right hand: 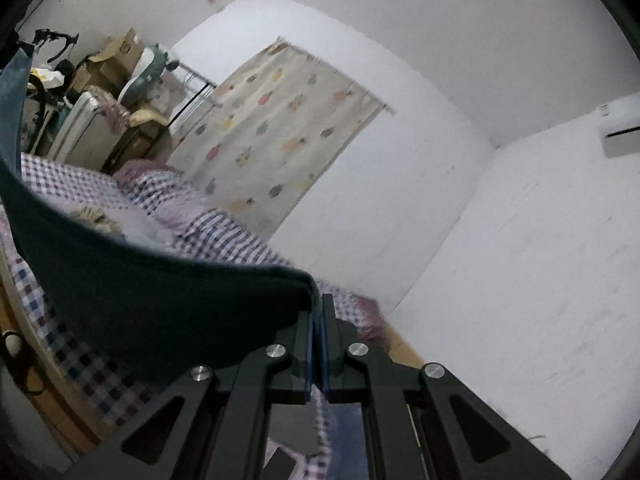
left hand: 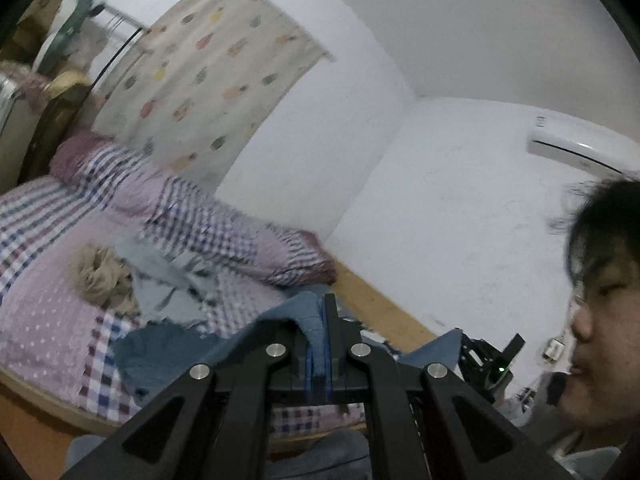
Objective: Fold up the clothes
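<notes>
Denim garment (left hand: 172, 356) hangs lifted above the checked bed (left hand: 48, 308), pinched tight in my left gripper (left hand: 320, 344) and right gripper (right hand: 318, 344).

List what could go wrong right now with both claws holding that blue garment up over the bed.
1. The left claw pinches only a narrow edge of the blue garment, so it may slip out.
2. The cloth stretched from the right claw could sag onto the light blue clothing and beige fluffy item on the bed, dragging them.
</notes>
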### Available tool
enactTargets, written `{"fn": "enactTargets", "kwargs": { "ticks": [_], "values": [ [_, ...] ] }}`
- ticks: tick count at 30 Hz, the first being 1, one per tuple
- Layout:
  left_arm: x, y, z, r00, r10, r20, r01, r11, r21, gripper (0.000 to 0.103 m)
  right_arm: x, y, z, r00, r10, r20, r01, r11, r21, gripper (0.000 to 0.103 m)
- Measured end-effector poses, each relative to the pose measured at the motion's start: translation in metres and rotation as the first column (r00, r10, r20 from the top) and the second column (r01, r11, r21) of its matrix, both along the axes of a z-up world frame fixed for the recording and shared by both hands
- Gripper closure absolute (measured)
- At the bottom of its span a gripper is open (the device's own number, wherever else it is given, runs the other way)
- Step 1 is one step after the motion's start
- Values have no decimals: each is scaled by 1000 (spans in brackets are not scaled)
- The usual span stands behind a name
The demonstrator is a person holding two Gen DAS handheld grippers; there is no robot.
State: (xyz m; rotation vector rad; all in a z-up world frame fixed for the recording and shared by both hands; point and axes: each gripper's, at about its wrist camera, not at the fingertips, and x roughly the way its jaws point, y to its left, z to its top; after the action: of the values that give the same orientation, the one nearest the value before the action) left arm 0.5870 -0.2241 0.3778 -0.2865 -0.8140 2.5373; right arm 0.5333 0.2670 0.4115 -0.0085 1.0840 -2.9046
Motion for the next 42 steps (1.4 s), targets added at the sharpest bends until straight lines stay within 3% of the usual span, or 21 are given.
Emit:
{"fn": "enactTargets", "kwargs": {
  "ticks": [7, 13, 17, 20, 25, 30, 34, 38, 42],
  "values": [
    [-84, -19, -30, 976, 36, 217, -51, 997, 64, 101, -85, 0, -33, 982, -19, 190, 18, 1000, 10, 102],
    [-162, -33, -62, 916, 57, 396, -90, 994, 64, 101, -171, -11, -59, 940, 6, 341, -26, 998, 53, 102],
    [-221, -38, -82, 861, 82, 501, -111, 993, 30, 101, -234, -14, -76, 904, 26, 426, -54, 997, 54, 102],
    [-267, -44, -102, 809, 106, 578, -129, 992, -3, 101, -288, -21, -96, 865, 34, 501, -75, 995, 62, 102],
    [-347, -60, -149, 694, 154, 703, -165, 985, -53, 101, -387, -35, -144, 766, 35, 642, -105, 992, 70, 102],
    [-426, -83, -218, 550, 194, 812, -215, 973, -86, 101, -477, -50, -207, 657, -5, 754, -99, 991, 93, 102],
    [-480, -91, -269, 457, 233, 858, -240, 962, -134, 101, -531, -54, -253, 556, -20, 831, -73, 995, 73, 102],
    [-514, -89, -302, 396, 278, 875, -229, 953, -199, 101, -572, -57, -293, 465, -29, 885, -61, 996, 64, 102],
    [-526, -90, -319, 371, 286, 883, -229, 950, -212, 101, -596, -56, -316, 412, -17, 911, -57, 997, 44, 102]
  ]
}}
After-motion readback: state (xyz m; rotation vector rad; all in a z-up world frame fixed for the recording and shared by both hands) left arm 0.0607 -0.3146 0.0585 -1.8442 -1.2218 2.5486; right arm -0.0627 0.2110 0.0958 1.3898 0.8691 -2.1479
